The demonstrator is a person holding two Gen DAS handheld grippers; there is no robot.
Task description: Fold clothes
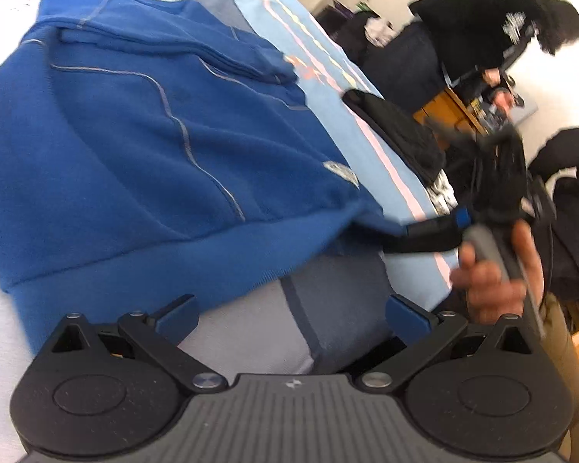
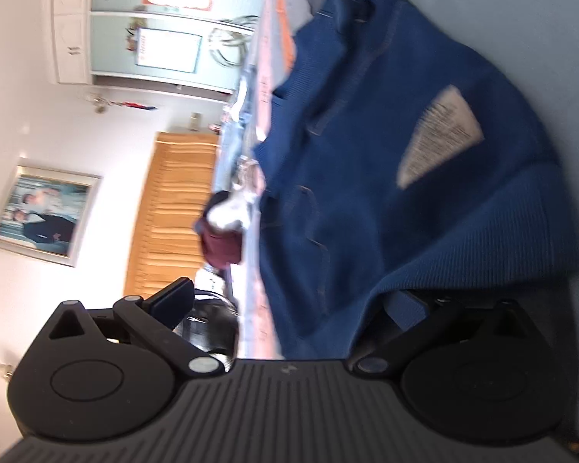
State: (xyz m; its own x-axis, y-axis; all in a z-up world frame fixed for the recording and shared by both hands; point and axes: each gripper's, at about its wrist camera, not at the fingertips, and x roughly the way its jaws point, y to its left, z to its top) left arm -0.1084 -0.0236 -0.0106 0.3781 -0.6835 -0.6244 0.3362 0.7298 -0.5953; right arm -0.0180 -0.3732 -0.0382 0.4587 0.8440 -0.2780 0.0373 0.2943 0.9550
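A blue sweatshirt (image 1: 135, 135) lies flat on the bed with its sleeves folded across the chest and its ribbed hem nearest me. My left gripper (image 1: 291, 314) stands open just short of that hem, nothing between its fingers. At the hem's right corner is my right gripper (image 1: 424, 233), held by a hand (image 1: 490, 281). In the right wrist view the right gripper (image 2: 289, 303) is turned on its side and open. The sweatshirt's hem (image 2: 463, 247) drapes over one of its fingers (image 2: 405, 305), and a white care label (image 2: 440, 135) shows on the cloth.
The bed cover (image 1: 328, 88) is light blue with pink stripes. A black garment (image 1: 397, 131) lies at the bed's right edge. People in black (image 1: 482, 27) stand beyond it. A wooden board (image 2: 173, 212), a maroon garment (image 2: 222, 247) and more clothes lie past the sweatshirt.
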